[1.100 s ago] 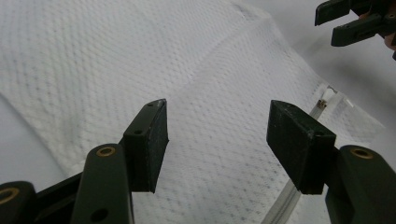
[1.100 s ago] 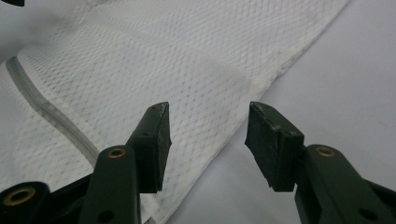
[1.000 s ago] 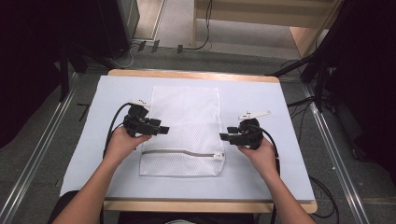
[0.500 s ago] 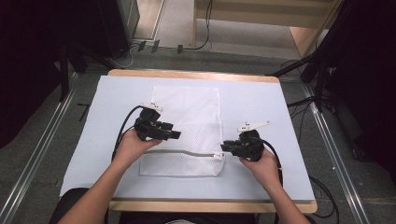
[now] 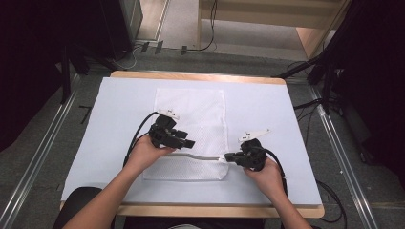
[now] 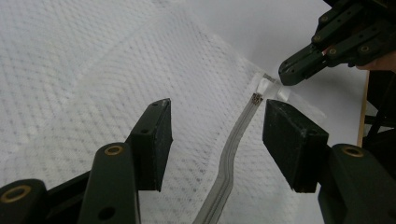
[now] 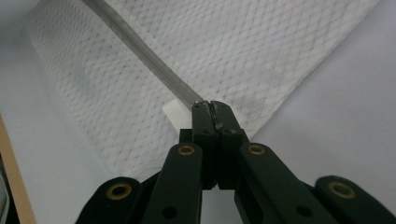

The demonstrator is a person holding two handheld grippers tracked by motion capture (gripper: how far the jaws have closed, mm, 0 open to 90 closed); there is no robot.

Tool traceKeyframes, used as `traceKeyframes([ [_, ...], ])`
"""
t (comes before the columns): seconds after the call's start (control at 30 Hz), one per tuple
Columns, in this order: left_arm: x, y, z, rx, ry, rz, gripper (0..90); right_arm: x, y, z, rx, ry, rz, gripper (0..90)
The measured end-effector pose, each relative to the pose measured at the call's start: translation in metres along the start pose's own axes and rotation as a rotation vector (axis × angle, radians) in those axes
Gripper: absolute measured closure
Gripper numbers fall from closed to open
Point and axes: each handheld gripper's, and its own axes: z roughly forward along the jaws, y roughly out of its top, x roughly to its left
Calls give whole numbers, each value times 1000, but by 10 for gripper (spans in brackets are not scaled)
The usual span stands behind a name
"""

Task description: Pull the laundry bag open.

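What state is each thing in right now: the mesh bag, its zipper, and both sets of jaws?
Mesh laundry bag: lying flat on the table cover.
Zipper: closed along the stretch in view, slightly rippled.
Left gripper: jaws open, hovering over the zipper.
Right gripper: jaws just closed, pinching the zipper's end at the bag's edge.

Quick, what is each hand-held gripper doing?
Left hand-held gripper: open, over the white mesh laundry bag.
Right hand-held gripper: shut at the bag's grey zipper end.

White mesh-cloth bag [image 5: 193, 129], grey zipper [image 6: 231, 154]; matt tablecloth [image 5: 267, 109].
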Motion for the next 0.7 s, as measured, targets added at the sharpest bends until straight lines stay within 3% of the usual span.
traceKeyframes([
  [0.33, -6, 4, 15, 25, -16, 17, 449, 3, -10, 3, 39, -13, -1, 897],
  [0.7, -15, 6, 31, 59, -30, 42, 463, -1, -3, 9, 3, -82, 17, 900],
])
